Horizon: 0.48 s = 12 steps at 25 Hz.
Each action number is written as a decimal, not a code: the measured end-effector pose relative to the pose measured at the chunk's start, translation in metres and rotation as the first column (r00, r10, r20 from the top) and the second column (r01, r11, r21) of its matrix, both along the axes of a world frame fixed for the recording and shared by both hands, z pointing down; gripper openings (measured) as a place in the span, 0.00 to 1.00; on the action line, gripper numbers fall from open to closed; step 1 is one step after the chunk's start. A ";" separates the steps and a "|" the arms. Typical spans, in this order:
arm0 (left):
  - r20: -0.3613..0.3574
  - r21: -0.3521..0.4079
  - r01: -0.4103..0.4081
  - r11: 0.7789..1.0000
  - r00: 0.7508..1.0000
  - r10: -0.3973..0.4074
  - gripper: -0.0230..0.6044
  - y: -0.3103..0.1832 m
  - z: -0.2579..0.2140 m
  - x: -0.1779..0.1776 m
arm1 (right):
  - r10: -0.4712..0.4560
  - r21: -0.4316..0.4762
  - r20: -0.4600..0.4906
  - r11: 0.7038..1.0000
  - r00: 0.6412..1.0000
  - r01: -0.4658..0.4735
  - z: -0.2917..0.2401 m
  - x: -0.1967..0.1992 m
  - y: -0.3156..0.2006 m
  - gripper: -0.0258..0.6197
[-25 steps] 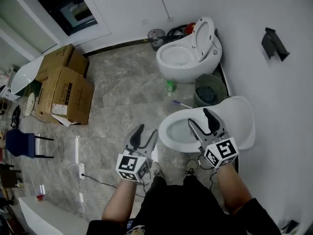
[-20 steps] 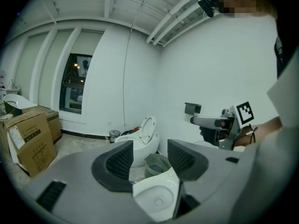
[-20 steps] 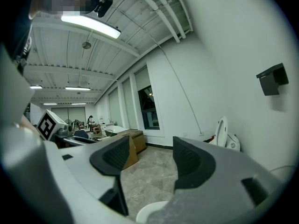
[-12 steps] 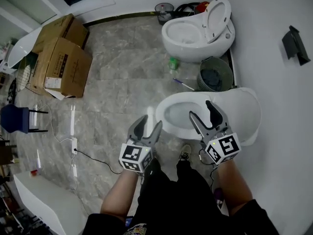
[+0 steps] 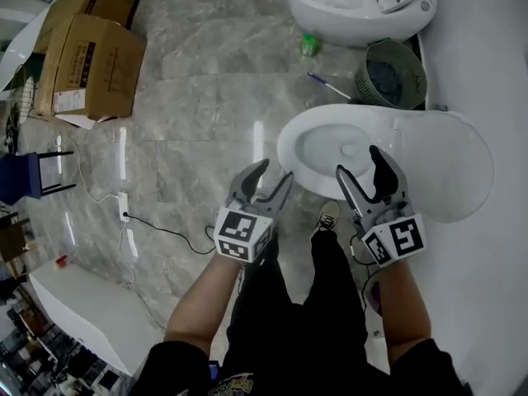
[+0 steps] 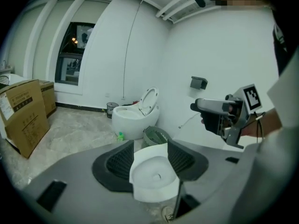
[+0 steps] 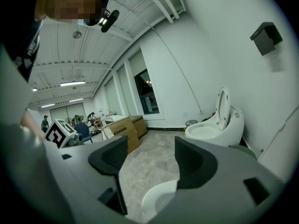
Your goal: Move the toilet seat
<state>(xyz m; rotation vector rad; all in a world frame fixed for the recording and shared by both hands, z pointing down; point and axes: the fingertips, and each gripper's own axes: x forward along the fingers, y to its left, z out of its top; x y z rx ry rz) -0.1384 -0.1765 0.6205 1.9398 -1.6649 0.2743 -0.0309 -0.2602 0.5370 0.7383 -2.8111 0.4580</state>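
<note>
Left gripper (image 5: 273, 174) and right gripper (image 5: 360, 163) are being brought lower and nearer the toilet bowl (image 5: 290, 143) than a second ago. Left jaws are being held apart, empty. Right jaws are just being opened wider, nothing between. Toilet seat (image 5: 450, 176) appears raised behind the bowl, untouched. Approach step, likely; next, the seat's rim needs to be reached and clasped.

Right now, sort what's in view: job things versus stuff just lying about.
Job: near toilet; left claw, open, empty; right claw, jaws just opening wider, empty.
Lying about: far toilet, waste bin, green bottle, pen, cardboard boxes, blue chair, power strip.
</note>
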 end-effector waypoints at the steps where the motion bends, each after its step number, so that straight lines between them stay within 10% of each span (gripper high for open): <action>1: -0.006 -0.013 0.002 1.000 1.000 -0.002 0.37 0.001 0.016 -0.002 | 0.002 -0.011 -0.004 1.000 1.000 -0.002 0.014 -0.002 0.002 0.54; 12: -0.081 -0.125 0.009 0.992 0.997 -0.019 0.37 0.012 0.177 -0.013 | 0.046 -0.074 -0.022 0.996 0.999 -0.048 0.138 -0.010 0.026 0.54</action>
